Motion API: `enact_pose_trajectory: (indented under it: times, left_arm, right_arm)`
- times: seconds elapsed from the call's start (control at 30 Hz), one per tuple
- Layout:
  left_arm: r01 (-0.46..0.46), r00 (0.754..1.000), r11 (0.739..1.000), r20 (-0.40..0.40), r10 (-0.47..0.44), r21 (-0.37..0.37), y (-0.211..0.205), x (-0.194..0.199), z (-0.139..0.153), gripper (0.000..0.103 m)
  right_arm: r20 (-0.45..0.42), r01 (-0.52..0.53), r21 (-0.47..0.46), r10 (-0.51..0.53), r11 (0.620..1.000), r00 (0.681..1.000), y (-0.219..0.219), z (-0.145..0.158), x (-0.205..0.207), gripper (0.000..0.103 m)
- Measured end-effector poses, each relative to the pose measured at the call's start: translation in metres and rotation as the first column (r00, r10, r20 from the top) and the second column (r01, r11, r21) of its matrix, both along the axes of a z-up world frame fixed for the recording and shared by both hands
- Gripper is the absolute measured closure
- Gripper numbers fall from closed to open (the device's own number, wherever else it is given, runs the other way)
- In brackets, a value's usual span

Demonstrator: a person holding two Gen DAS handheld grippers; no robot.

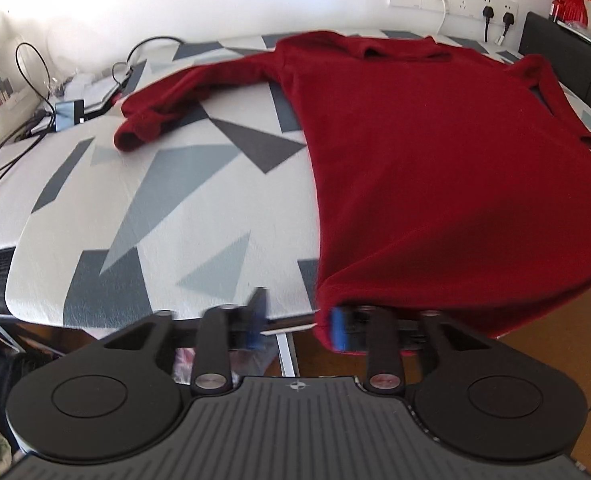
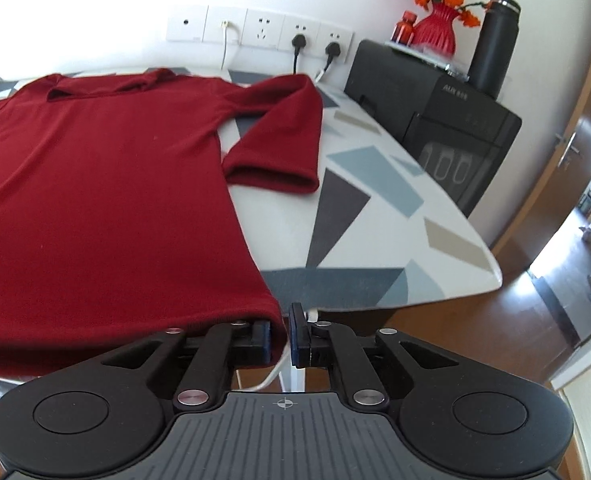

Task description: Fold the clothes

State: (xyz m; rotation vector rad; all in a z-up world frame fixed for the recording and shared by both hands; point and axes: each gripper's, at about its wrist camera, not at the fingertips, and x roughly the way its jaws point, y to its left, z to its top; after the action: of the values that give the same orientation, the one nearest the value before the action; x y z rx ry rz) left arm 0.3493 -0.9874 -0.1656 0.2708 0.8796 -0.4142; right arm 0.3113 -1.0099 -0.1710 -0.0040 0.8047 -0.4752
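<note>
1. Two tools sit at the sweater's hem: left tool half open, touching its corner; right tool pinched on the other corner.
2. The sweater lies flat on the table, sleeves out.

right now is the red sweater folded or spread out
Spread out: the red sweater lies flat on the ironing board, both sleeves out to the sides.

One red sweater is lying on one patterned table. Two plugs are sitting in the sockets. One red vase and one black bottle are standing on one black appliance.
</note>
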Motion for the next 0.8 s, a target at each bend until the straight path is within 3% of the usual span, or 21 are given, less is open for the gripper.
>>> enact_pose_trajectory:
  times: [0.07, 0.23, 0.3, 0.47, 0.63, 0.8]
  left_arm:
    - [0.002, 1.0, 1.0, 0.0, -0.002, 0.003, 0.002, -0.003, 0.004, 0.041]
    - [0.016, 0.999, 0.999, -0.037, -0.018, -0.042, 0.016, -0.007, 0.019, 0.034]
    - [0.011, 0.998, 0.997, -0.066, -0.016, -0.07, 0.024, -0.006, 0.022, 0.03]
    - [-0.025, 0.991, 0.994, -0.136, 0.01, -0.11, 0.044, -0.008, 0.02, 0.029]
    - [-0.101, 0.99, 0.976, -0.116, 0.08, -0.192, 0.066, -0.01, 0.038, 0.029]
    - [-0.165, 0.985, 0.908, -0.025, 0.168, -0.385, 0.089, 0.014, 0.097, 0.029]
  right_arm:
    - [-0.012, -0.003, -0.005, 0.003, 1.0, 1.0, 0.001, -0.001, 0.0, 0.08]
    - [-0.042, -0.024, 0.035, 0.026, 0.999, 0.999, -0.004, 0.008, -0.011, 0.059]
    - [-0.046, -0.024, 0.052, 0.026, 0.998, 0.999, -0.009, 0.015, -0.019, 0.054]
    - [-0.029, 0.028, 0.06, -0.026, 0.998, 0.999, -0.021, 0.034, -0.041, 0.052]
    - [0.134, 0.1, 0.156, -0.121, 0.983, 0.984, -0.036, 0.087, -0.051, 0.051]
    - [0.368, 0.089, 0.232, -0.172, 0.969, 0.914, -0.046, 0.17, -0.036, 0.046]
